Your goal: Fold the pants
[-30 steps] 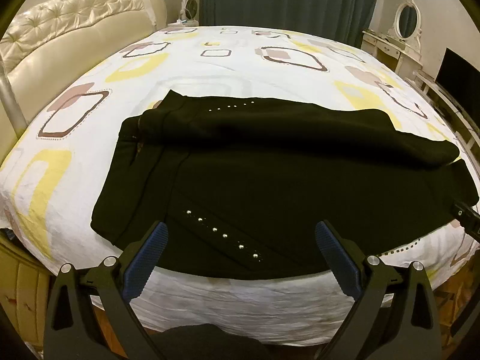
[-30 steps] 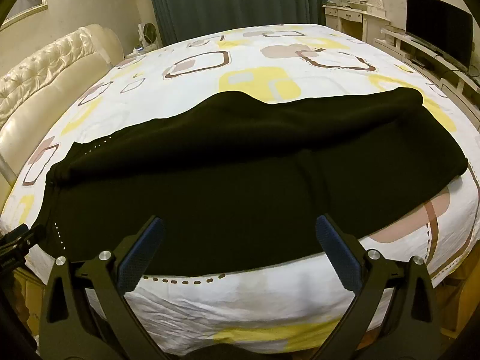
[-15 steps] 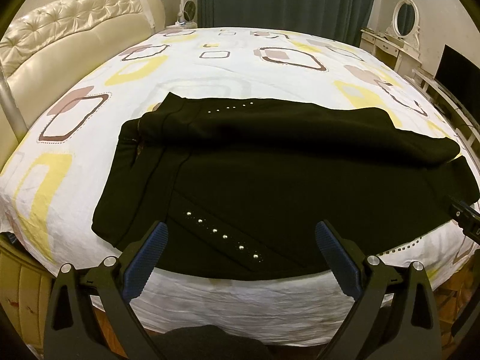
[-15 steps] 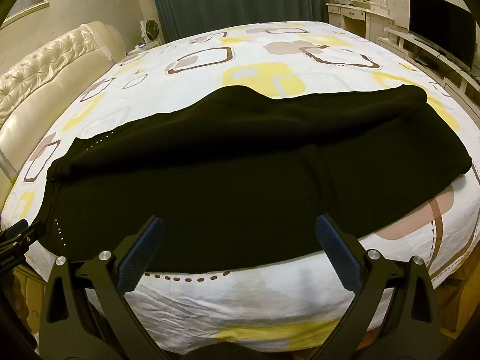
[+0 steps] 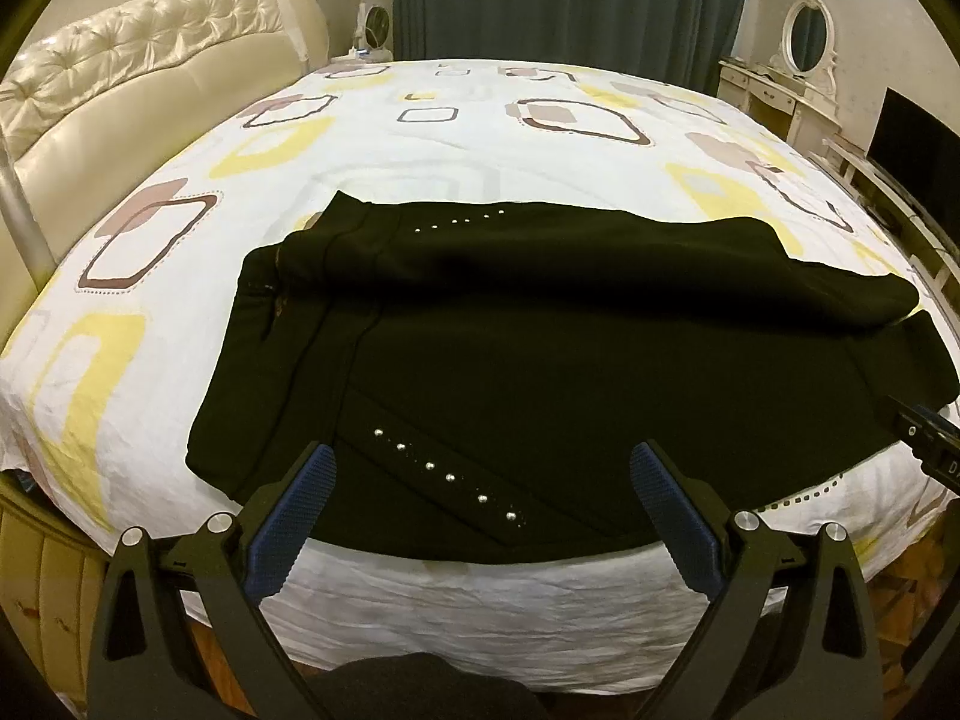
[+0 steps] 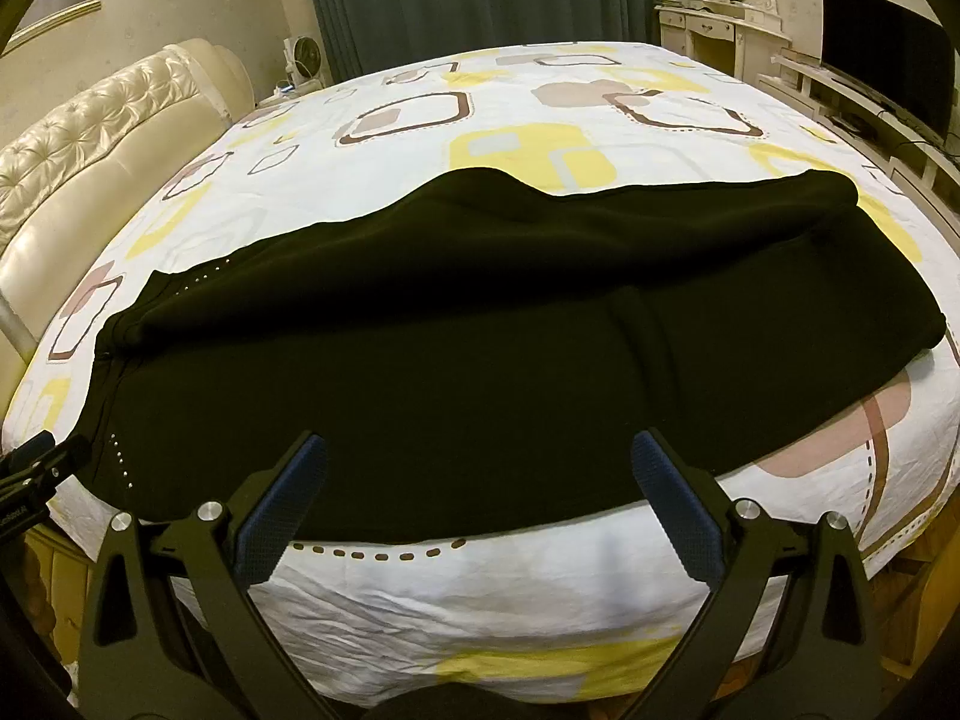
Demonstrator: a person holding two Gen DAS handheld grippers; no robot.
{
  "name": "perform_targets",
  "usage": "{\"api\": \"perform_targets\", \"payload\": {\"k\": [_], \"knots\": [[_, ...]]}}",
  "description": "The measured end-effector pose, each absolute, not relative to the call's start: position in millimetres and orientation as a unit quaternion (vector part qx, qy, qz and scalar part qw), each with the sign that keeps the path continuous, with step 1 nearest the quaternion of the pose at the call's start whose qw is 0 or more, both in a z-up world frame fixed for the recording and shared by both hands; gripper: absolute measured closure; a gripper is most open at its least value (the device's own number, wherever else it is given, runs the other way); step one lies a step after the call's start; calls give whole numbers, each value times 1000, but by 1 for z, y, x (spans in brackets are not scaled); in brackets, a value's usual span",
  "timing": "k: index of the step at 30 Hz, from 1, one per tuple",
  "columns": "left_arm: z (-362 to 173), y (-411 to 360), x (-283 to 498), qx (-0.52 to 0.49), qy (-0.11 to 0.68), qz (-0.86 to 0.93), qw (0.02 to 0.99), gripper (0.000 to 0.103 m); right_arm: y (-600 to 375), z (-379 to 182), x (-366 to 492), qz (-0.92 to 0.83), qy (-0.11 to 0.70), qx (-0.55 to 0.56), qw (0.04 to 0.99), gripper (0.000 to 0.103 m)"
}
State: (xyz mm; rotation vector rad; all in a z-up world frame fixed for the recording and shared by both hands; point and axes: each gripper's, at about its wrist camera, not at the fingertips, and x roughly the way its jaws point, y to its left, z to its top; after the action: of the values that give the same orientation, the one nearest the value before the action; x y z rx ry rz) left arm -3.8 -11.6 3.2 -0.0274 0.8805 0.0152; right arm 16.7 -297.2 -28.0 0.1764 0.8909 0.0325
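Black pants [image 5: 540, 360] lie spread across the near part of the bed, waist to the left, legs to the right, with rows of small silver studs [image 5: 444, 474]. The far leg lies partly folded over the near one. The right wrist view shows them too [image 6: 480, 372]. My left gripper [image 5: 480, 480] is open and empty, hovering above the near edge of the waist end. My right gripper [image 6: 480, 474] is open and empty above the near edge of the leg part. Each gripper's tip shows at the edge of the other's view.
The bed [image 5: 540, 132] has a white sheet with yellow and brown squares and a cream tufted headboard [image 5: 120, 78] at the left. A dressing table with mirror [image 5: 804, 60], a TV [image 6: 882, 42] and dark curtains [image 5: 570, 0] stand behind. The bed's front edge [image 6: 480, 594] drops off below the grippers.
Both grippers have drawn back slightly and risen a little; the pants lie as before.
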Motion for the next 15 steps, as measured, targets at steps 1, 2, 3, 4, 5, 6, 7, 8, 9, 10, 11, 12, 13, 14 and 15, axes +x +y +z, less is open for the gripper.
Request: {"api": "perform_targets", "payload": {"k": [1, 2, 3, 4, 5, 6, 7, 8, 9, 10, 11, 12, 13, 14, 15], "knots": [[3, -12, -4, -13, 426, 7, 904, 5, -297, -28, 16, 16, 430, 85, 899, 2], [3, -12, -4, -13, 426, 6, 904, 5, -297, -28, 17, 16, 430, 85, 899, 2], [3, -13, -4, -13, 427, 6, 904, 5, -297, -28, 17, 16, 430, 85, 899, 2], [3, -13, -4, -13, 426, 6, 904, 5, -297, -29, 17, 16, 430, 85, 899, 2], [3, -13, -4, -12, 426, 6, 904, 5, -297, -28, 17, 16, 430, 85, 899, 2], [3, -13, -4, -12, 426, 6, 905, 5, -297, -28, 17, 16, 430, 85, 899, 2], [3, -14, -4, -12, 426, 6, 905, 5, -297, -29, 16, 16, 430, 85, 898, 2], [3, -14, -4, -12, 426, 6, 905, 5, -297, -29, 16, 16, 430, 85, 898, 2], [3, -14, -4, -12, 426, 6, 905, 5, -295, -30, 16, 17, 430, 84, 899, 2], [4, -14, -4, -12, 424, 6, 905, 5, -295, -30, 16, 17, 431, 84, 898, 2], [4, -13, -4, -12, 424, 6, 905, 5, -294, -31, 16, 17, 431, 83, 898, 2], [4, -13, -4, -12, 424, 6, 905, 5, -294, -31, 15, 17, 431, 83, 898, 2], [4, -14, -4, -12, 424, 6, 905, 5, -293, -31, 15, 17, 431, 83, 898, 2], [4, -13, -4, -12, 424, 6, 906, 5, -293, -32, 15, 18, 431, 83, 898, 2], [4, -13, -4, -13, 425, 6, 905, 5, -293, -31, 15, 18, 431, 83, 898, 2]]}}
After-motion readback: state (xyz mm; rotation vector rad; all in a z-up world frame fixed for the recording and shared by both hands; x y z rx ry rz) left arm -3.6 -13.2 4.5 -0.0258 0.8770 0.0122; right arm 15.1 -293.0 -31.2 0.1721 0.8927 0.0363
